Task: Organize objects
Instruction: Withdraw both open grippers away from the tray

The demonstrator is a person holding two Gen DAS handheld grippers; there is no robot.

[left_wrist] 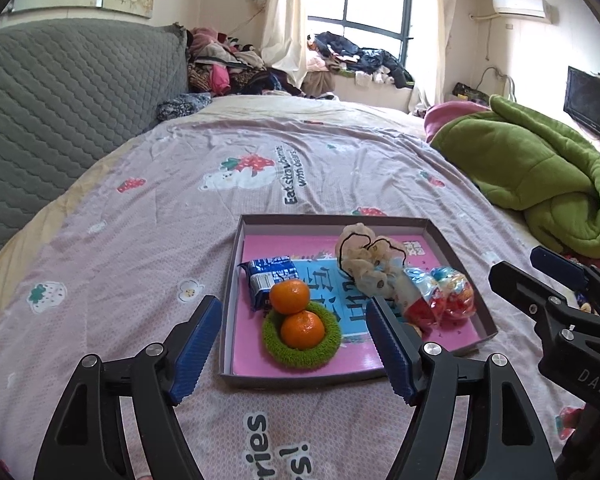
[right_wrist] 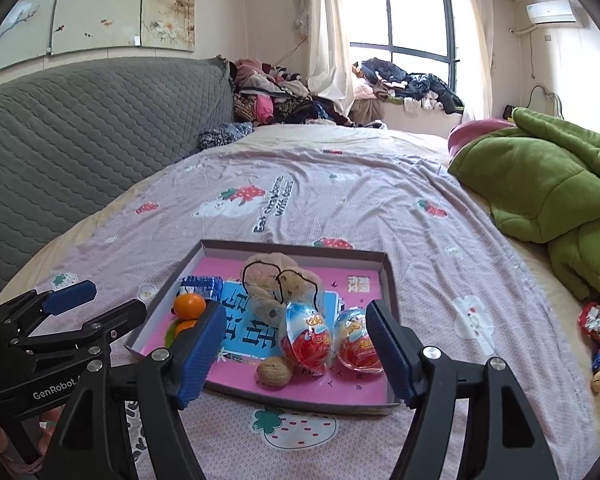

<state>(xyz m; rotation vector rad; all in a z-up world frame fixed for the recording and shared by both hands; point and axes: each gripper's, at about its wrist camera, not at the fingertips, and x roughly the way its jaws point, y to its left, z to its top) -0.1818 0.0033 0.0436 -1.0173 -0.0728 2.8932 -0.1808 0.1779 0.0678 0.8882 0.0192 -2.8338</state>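
A shallow box tray lies on the bed. It holds two oranges on a green scrubber ring, a blue snack packet, a plush toy, two red-and-blue egg packets and a walnut. My left gripper is open and empty over the tray's near edge. My right gripper is open and empty, just before the egg packets and walnut.
A green blanket is heaped at the right. Loose wrapped snacks lie on the bed at the far right. A grey quilted headboard stands at the left. Clothes are piled by the window.
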